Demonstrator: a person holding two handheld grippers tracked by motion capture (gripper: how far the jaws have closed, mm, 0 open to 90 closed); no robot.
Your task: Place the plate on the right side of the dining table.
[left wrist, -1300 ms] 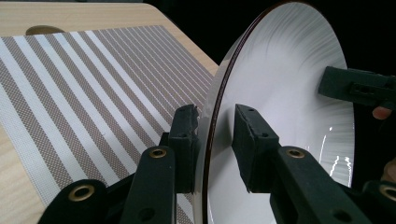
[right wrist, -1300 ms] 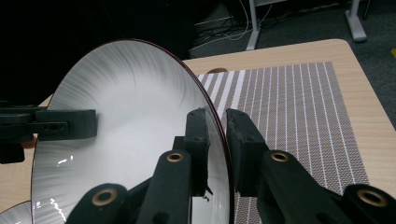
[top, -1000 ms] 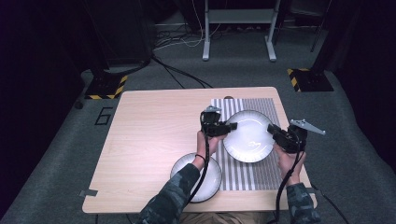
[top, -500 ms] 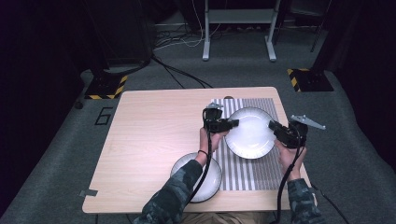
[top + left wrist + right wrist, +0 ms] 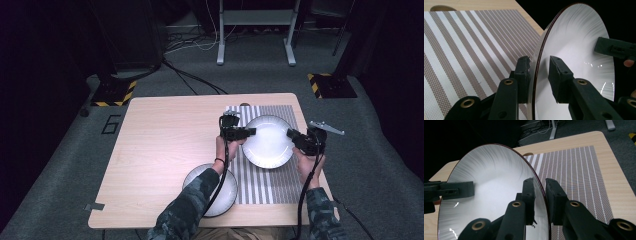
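A white plate (image 5: 267,142) hangs over the striped mat (image 5: 270,185) at the tabletop's (image 5: 165,135) three o'clock; the left gripper (image 5: 248,132) and right gripper (image 5: 291,135) pinch opposite rims with their fingers (image 5: 522,75); it looks rigid, glossy, slippery and breakable, so both rim grips seem wise.

The plate (image 5: 579,37) looks like glazed ceramic, white and really glossy, with bright glints on it, fine brushed grey streaks near the edge and a thin dark rim. The placemat (image 5: 469,42) under it is a coarse woven mesh, matt, in brown and white stripes. The table (image 5: 170,135) is light wood-look laminate, smooth with a soft sheen. Each gripper's fingers (image 5: 527,192) are matt black plastic, a bit grainy, with brass-coloured metal eyelets. The second bowl (image 5: 220,192) is glossy white too. The floor is grey carpet, fuzzy and dull.
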